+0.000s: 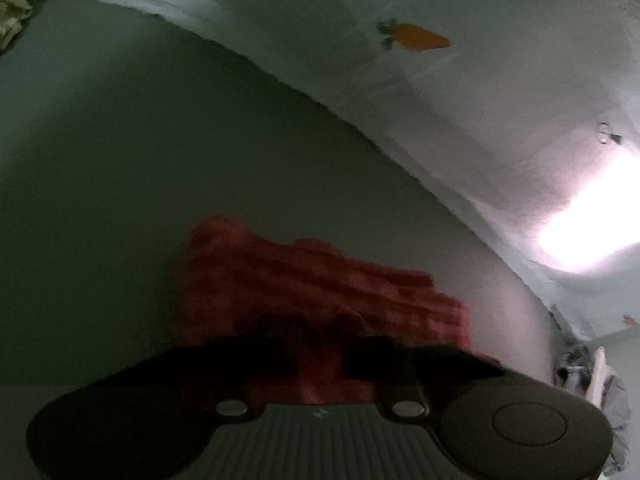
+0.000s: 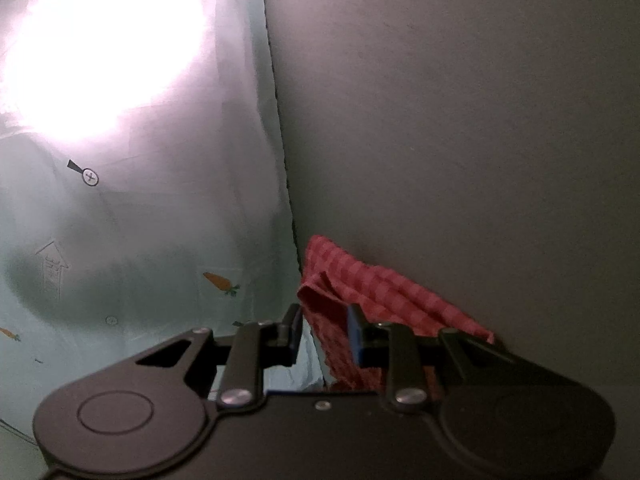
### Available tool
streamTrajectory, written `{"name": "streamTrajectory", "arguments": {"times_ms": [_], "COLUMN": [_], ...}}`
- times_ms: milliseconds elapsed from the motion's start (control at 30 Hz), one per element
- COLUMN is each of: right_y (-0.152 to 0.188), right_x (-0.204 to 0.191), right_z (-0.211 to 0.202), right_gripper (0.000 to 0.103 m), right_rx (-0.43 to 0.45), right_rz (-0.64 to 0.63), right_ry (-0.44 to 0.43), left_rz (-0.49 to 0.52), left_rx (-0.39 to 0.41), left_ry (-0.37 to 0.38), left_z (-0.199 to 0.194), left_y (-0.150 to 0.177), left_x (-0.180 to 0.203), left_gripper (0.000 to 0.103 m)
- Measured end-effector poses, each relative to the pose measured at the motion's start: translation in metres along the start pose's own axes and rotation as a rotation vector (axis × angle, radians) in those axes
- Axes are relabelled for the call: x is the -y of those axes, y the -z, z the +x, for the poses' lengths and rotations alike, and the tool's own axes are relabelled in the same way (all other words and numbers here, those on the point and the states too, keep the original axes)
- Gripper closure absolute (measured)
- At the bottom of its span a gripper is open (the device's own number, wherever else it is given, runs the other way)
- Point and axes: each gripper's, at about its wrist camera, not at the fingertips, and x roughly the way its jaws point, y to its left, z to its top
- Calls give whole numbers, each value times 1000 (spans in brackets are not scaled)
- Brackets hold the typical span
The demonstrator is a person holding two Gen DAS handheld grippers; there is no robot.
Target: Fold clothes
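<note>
A red checked cloth [image 1: 312, 292] lies bunched on a grey table [image 1: 120, 180], right in front of my left gripper [image 1: 316, 356]. The view is blurred; the dark jaws stand either side of the cloth and seem closed onto it. In the right wrist view the same cloth [image 2: 380, 292] lies between the fingers of my right gripper [image 2: 324, 332]. Its blue-padded jaws stand a little apart with a folded cloth edge between them, seemingly pinched.
A pale green sheet with carrot prints [image 1: 420, 36] covers the surface beside the grey table; it also shows in the right wrist view [image 2: 160, 260]. A bright glare [image 2: 100, 40] washes out part of it. Crumpled pale fabric [image 1: 12, 16] lies at the far left corner.
</note>
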Motion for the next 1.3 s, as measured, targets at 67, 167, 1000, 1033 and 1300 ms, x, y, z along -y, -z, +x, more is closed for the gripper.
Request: {"name": "streamTrajectory", "arguments": {"times_ms": [67,167,1000,1033,1300], "right_y": [-2,-2,11,13,30], "right_x": [2,0,-105,-105,-109], "right_z": [-5,-7,79,85,113], "right_gripper": [77,77,76,76,77], "right_rx": [-4,-10,-51,-56,-139], "right_rz": [0,-5,-927,-951,-1229], "right_ry": [2,0,321,336,435], "left_rz": [-45,-219,-276,-292,-345], "left_rx": [43,92,165,167,173], "left_ry": [15,50,-8,2,46], "left_z": [-9,-17,-47,-47,-42], "left_y": [-2,-10,12,12,8], "left_x": [-11,-37,-75,-77,-82], "left_gripper": [101,101,51,50,49]}}
